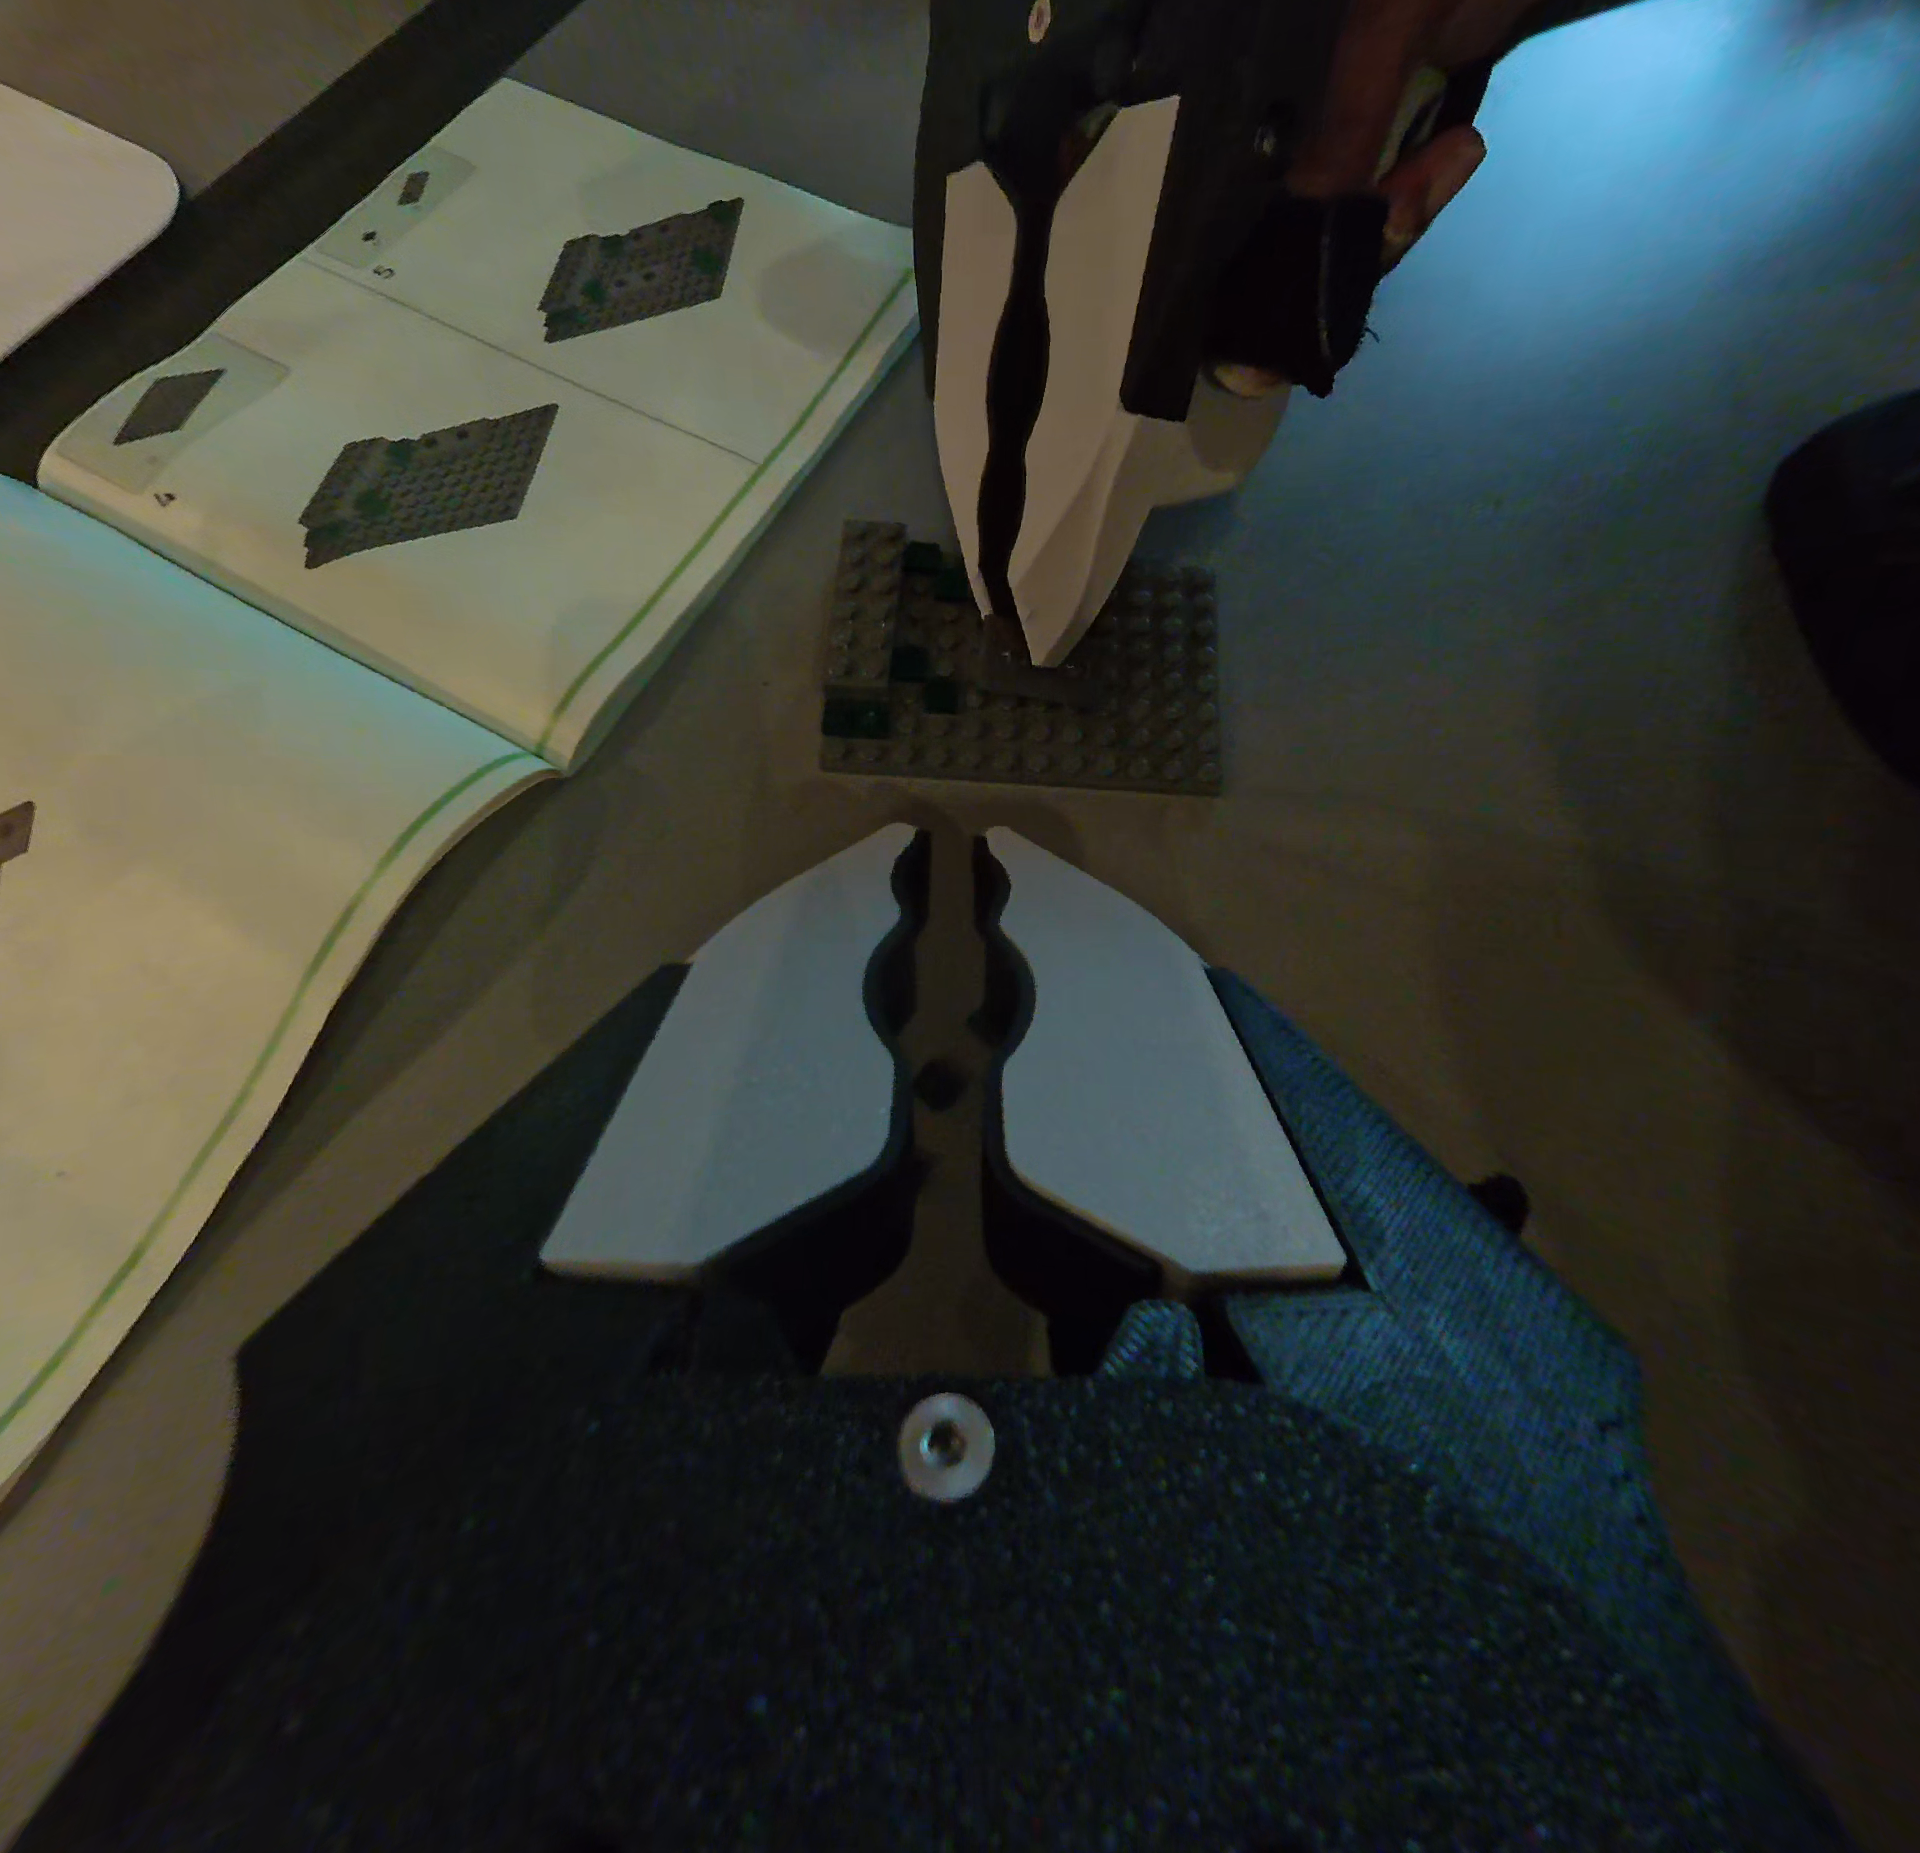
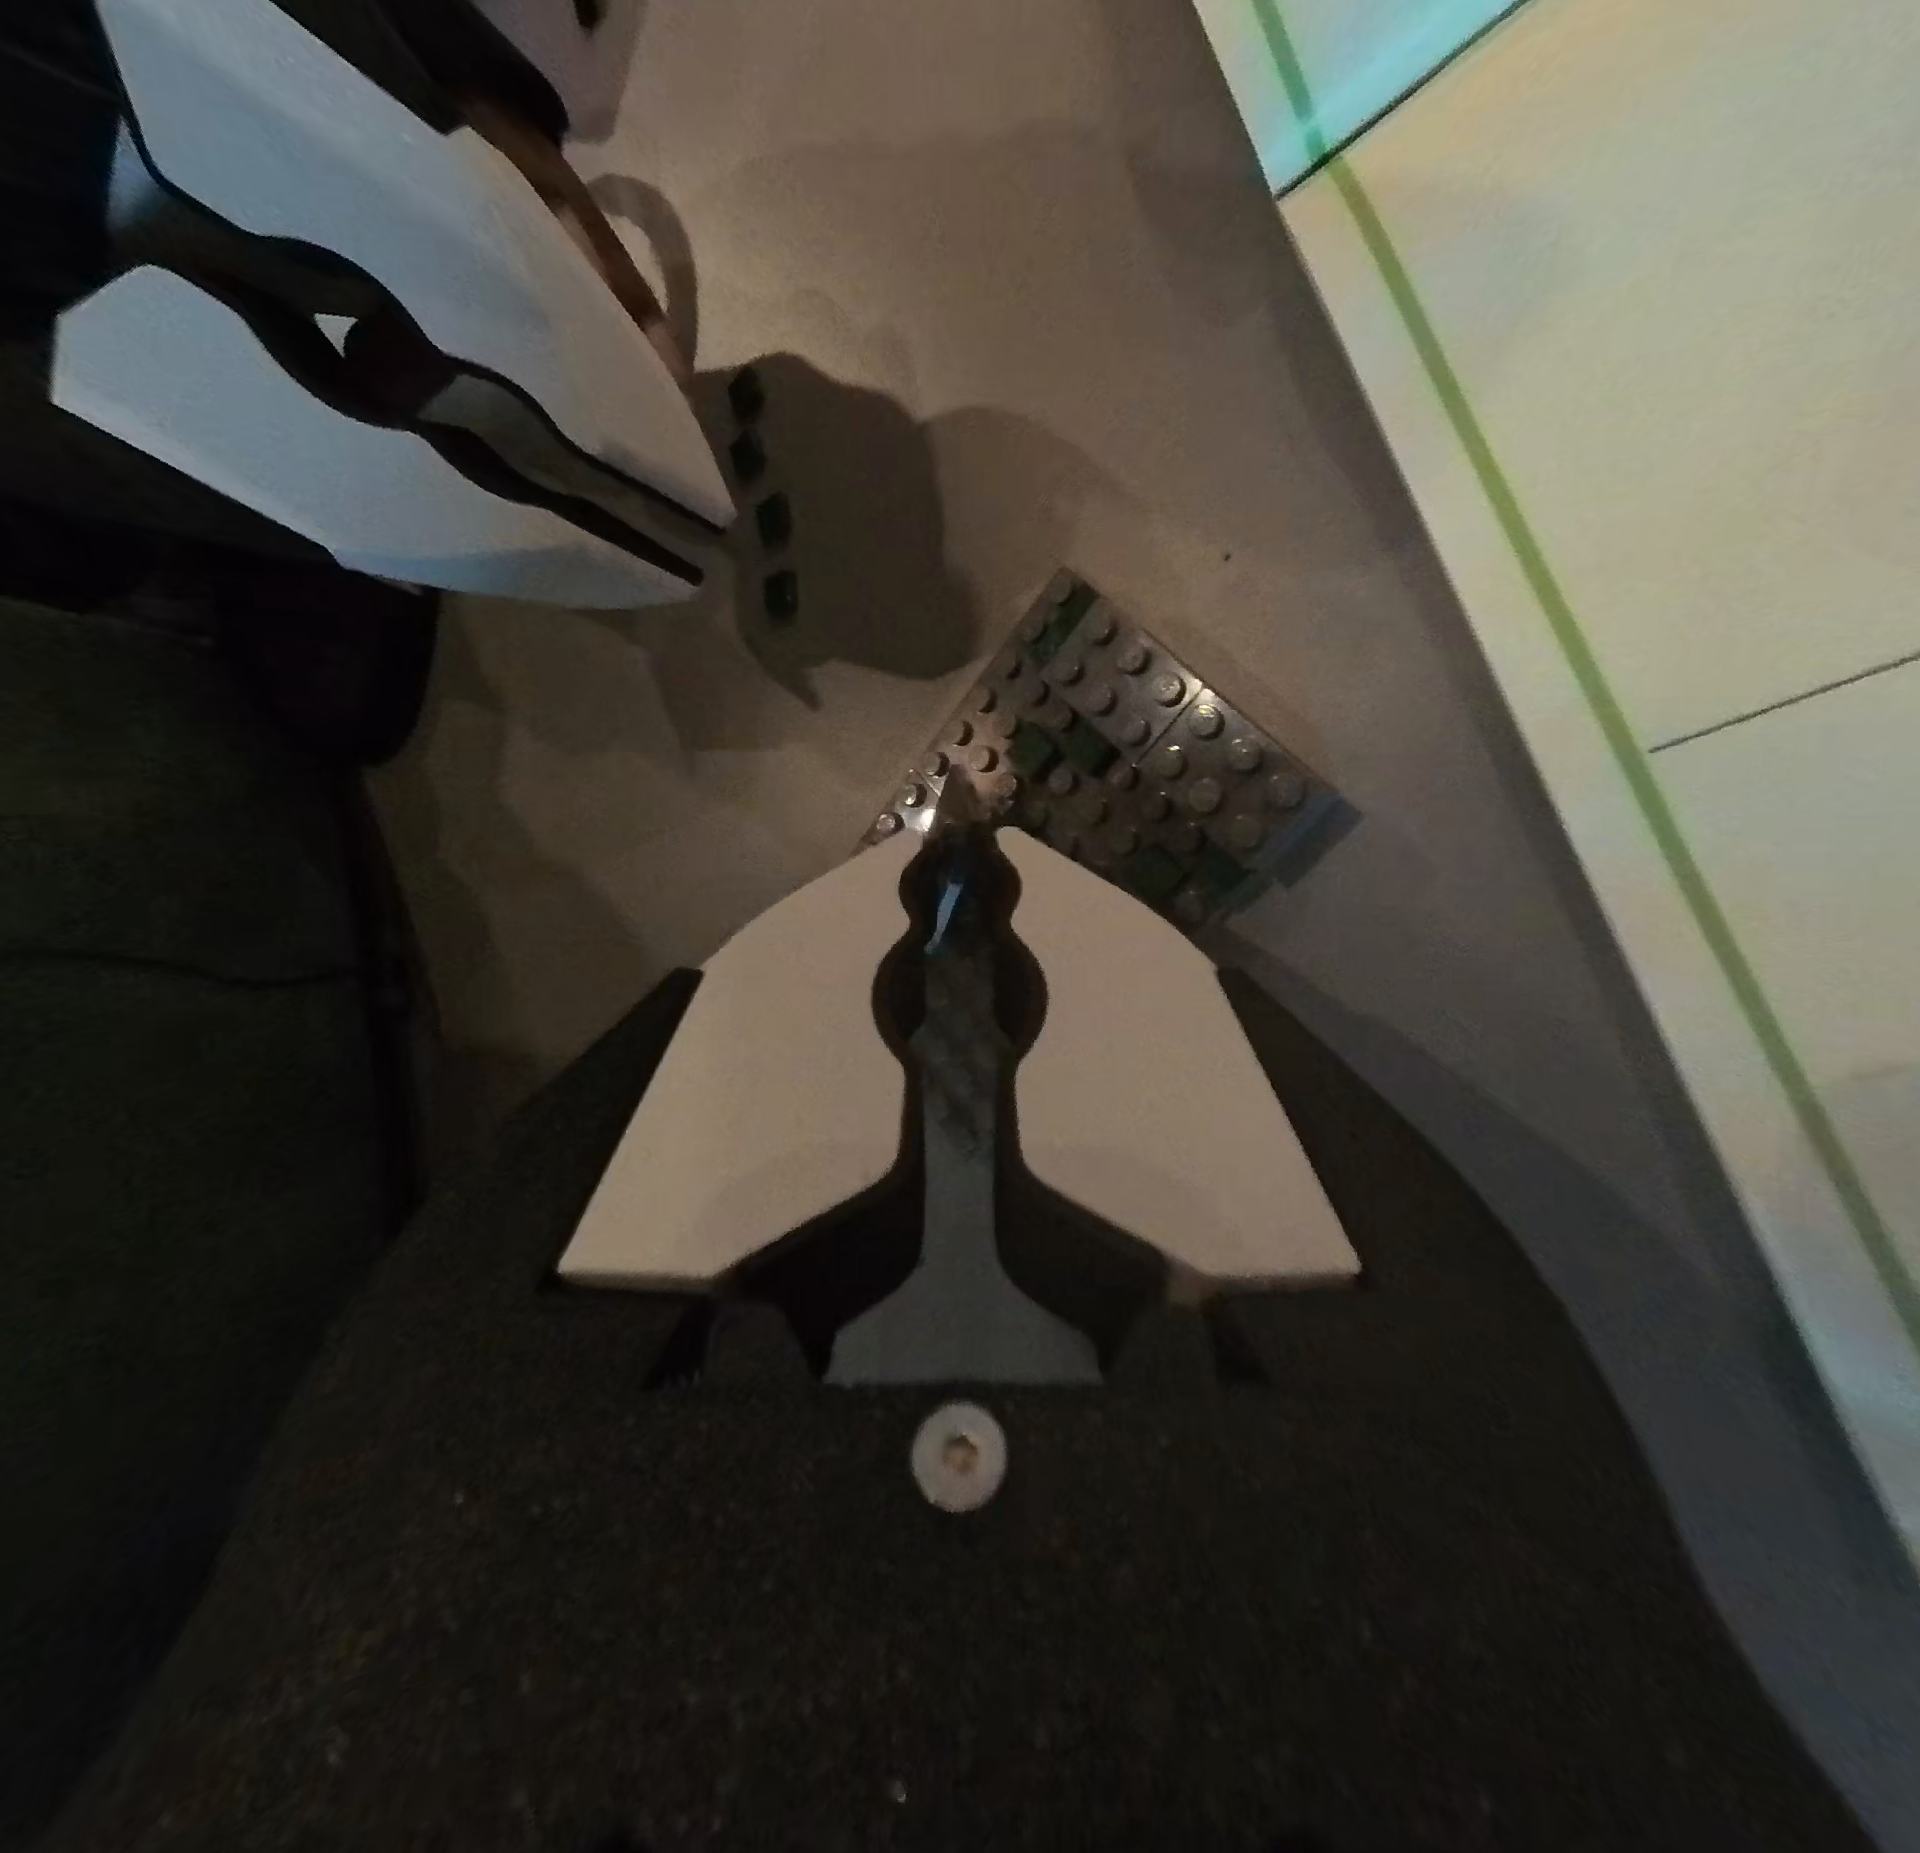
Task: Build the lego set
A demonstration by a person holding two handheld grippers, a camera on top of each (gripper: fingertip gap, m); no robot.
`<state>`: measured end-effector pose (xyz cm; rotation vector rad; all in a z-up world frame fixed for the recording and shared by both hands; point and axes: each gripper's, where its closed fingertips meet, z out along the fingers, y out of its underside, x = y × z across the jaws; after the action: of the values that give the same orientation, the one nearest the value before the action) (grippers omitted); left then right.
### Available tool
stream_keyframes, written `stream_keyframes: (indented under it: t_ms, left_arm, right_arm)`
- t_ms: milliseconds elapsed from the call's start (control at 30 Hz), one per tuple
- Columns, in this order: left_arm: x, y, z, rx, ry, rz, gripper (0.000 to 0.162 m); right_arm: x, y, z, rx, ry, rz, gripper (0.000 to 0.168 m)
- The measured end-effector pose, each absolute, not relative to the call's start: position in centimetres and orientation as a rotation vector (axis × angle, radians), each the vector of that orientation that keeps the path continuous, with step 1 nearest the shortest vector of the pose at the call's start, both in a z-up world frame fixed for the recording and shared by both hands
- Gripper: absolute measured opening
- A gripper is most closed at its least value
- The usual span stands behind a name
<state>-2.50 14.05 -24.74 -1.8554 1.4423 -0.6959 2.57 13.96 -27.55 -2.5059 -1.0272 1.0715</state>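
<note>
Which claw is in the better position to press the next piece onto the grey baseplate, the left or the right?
Right. The right claw is already down on the baseplate from above, shut on a grey piece. The left claw sits low, short of the plate's near edge.

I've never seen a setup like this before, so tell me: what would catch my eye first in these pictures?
First, the right gripper, white-fingered, coming down from above with its tips pinching a small grey piece against the grey studded baseplate on the table. Closer to the camera, the left gripper sits just short of the plate's near edge, its fingers slightly apart and holding nothing. To the left lies an open instruction booklet with pictures of the build.
</note>
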Motion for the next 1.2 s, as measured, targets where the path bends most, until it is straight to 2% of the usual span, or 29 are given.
stream_keyframes:
  t_ms: [700, 1033, 1200]
  left_arm:
    - [-2.4, 13.9, -24.9, -1.842, 1.455, -0.705, 0.008]
    - [-2.5, 13.8, -24.9, -1.838, 1.456, -0.711, 0.008]
    - [-2.5, 13.7, -25.0, -1.831, 1.468, -0.711, 0.008]
  right_arm:
    - [3.0, 14.3, -27.5, -2.489, -1.059, 1.011, 0.011]
    - [3.4, 14.6, -26.1, -2.335, -1.163, 0.897, 0.022]
    - [3.9, 13.9, -26.5, -2.116, -1.423, 0.629, 0.034]
